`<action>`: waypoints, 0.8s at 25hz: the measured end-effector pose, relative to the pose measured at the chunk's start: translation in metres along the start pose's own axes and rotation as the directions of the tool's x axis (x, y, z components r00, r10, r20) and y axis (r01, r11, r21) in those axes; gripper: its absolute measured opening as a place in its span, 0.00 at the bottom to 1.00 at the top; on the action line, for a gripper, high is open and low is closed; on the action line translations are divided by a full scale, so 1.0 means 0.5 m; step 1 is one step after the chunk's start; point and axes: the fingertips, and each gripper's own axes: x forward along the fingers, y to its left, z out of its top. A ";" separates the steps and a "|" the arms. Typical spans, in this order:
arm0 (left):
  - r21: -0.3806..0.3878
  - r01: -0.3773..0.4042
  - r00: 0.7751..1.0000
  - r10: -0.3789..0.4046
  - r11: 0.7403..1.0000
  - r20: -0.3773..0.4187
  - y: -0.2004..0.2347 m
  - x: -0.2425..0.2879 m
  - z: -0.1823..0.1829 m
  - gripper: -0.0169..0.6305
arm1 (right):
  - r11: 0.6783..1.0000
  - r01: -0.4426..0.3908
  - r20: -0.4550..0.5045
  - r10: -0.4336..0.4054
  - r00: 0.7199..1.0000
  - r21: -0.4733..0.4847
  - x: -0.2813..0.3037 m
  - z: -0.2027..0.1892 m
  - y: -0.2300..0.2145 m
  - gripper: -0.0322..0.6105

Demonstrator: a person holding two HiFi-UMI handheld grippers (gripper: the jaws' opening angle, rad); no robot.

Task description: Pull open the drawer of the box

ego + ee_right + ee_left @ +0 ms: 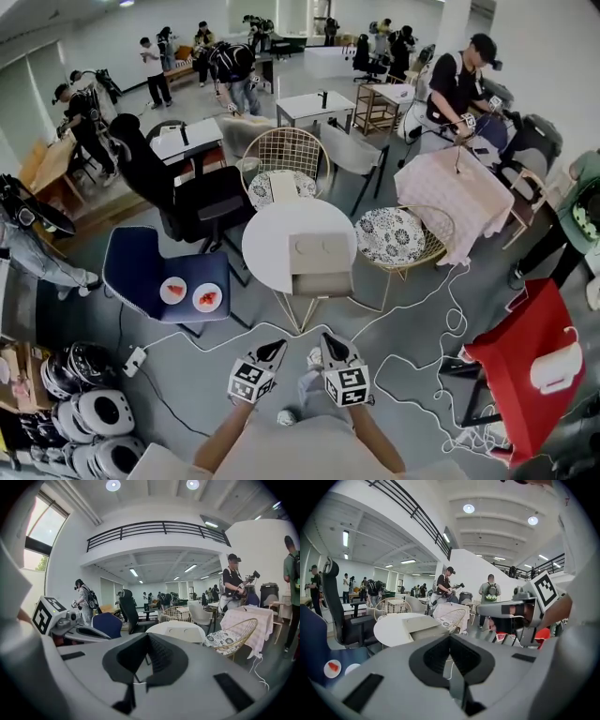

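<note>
We hold both tongs low in front of us, side by side and just apart, well above the grey floor (234,328). The left tongs (275,349) are together: in the left gripper view the two tips meet and only the hollow of the dark pads (429,656) stays open behind them, with nothing in it. The right tongs (330,339) are together too, tip against tip, and grip nothing.

The box (319,265) sits straight ahead of the tongs and well apart from them, roughly on the line that runs out between the two. It is pale beige and rests on the near part of a round white tabletop (272,234), with its front face (322,284) turned toward us. The drawer is too small in these views for its edges to show. Neither of the tongs touches the box or the tabletop.

Ahead and to the left of the left tongs stands a blue chair (141,267) carrying two white plates (173,290) with something red on them. Ahead and to the right of the right tongs, beside the tabletop, is a wire chair (436,246) with a patterned cushion (389,234). A white cable (422,352) loops over the floor to the right of the right tongs. Far to the left of the left tongs and a little nearer to us lie several helmets (94,412). Beyond the tabletop, far from both tongs, people (230,70) stand among more chairs and tables.
</note>
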 end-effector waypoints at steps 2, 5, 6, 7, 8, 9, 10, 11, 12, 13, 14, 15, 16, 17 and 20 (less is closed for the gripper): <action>0.000 0.002 1.000 -0.002 1.000 0.008 -0.021 -0.031 -0.014 0.04 | 1.000 0.007 0.004 -0.007 1.000 0.000 -0.031 -0.013 0.027 0.07; 0.004 0.005 1.000 -0.005 1.000 0.020 -0.036 -0.076 -0.034 0.04 | 1.000 0.020 0.013 -0.020 1.000 -0.004 -0.062 -0.029 0.070 0.07; 0.006 0.006 1.000 -0.006 1.000 0.023 -0.039 -0.085 -0.037 0.04 | 1.000 0.023 0.015 -0.023 1.000 -0.006 -0.068 -0.031 0.080 0.07; 0.007 0.006 1.000 -0.007 1.000 0.026 -0.043 -0.092 -0.037 0.04 | 1.000 0.025 0.015 -0.024 1.000 -0.008 -0.074 -0.031 0.087 0.07; 0.007 0.008 1.000 -0.008 1.000 0.028 -0.048 -0.097 -0.036 0.04 | 1.000 0.027 0.014 -0.027 1.000 -0.011 -0.080 -0.030 0.091 0.07; 0.007 0.010 1.000 -0.010 1.000 0.029 -0.054 -0.100 -0.034 0.04 | 0.999 0.031 0.012 -0.031 0.999 -0.013 -0.086 -0.029 0.093 0.07; 0.008 0.013 0.999 -0.013 1.000 0.030 -0.060 -0.104 -0.033 0.04 | 0.999 0.037 0.010 -0.037 0.999 -0.015 -0.093 -0.027 0.095 0.07; 0.009 0.015 0.999 -0.016 1.000 0.031 -0.067 -0.110 -0.032 0.04 | 0.999 0.041 0.009 -0.041 0.999 -0.016 -0.100 -0.025 0.098 0.07; 0.010 0.017 0.999 -0.017 1.000 0.033 -0.073 -0.115 -0.031 0.04 | 0.999 0.043 0.010 -0.043 0.999 -0.016 -0.107 -0.023 0.102 0.07; 0.011 0.017 0.999 -0.018 1.000 0.035 -0.079 -0.119 -0.031 0.04 | 0.999 0.043 0.012 -0.043 0.999 -0.015 -0.113 -0.023 0.104 0.07; 0.012 0.015 0.999 -0.016 1.000 0.038 -0.084 -0.121 -0.032 0.04 | 0.999 0.043 0.016 -0.043 0.999 -0.013 -0.118 -0.024 0.103 0.07; 0.013 0.012 0.999 -0.013 1.000 0.040 -0.088 -0.121 -0.035 0.04 | 0.999 0.041 0.019 -0.041 0.999 -0.011 -0.122 -0.027 0.102 0.07; 0.014 0.009 0.999 -0.009 1.000 0.042 -0.091 -0.122 -0.037 0.04 | 0.999 0.039 0.023 -0.039 0.999 -0.010 -0.124 -0.029 0.101 0.07; 0.014 0.006 0.999 -0.006 1.000 0.043 -0.092 -0.122 -0.039 0.04 | 0.999 0.037 0.026 -0.036 0.999 -0.011 -0.125 -0.029 0.101 0.07; 0.014 -0.003 0.999 0.003 1.000 0.048 -0.087 -0.120 -0.034 0.04 | 0.999 0.031 0.030 -0.030 0.999 -0.022 -0.120 -0.018 0.098 0.07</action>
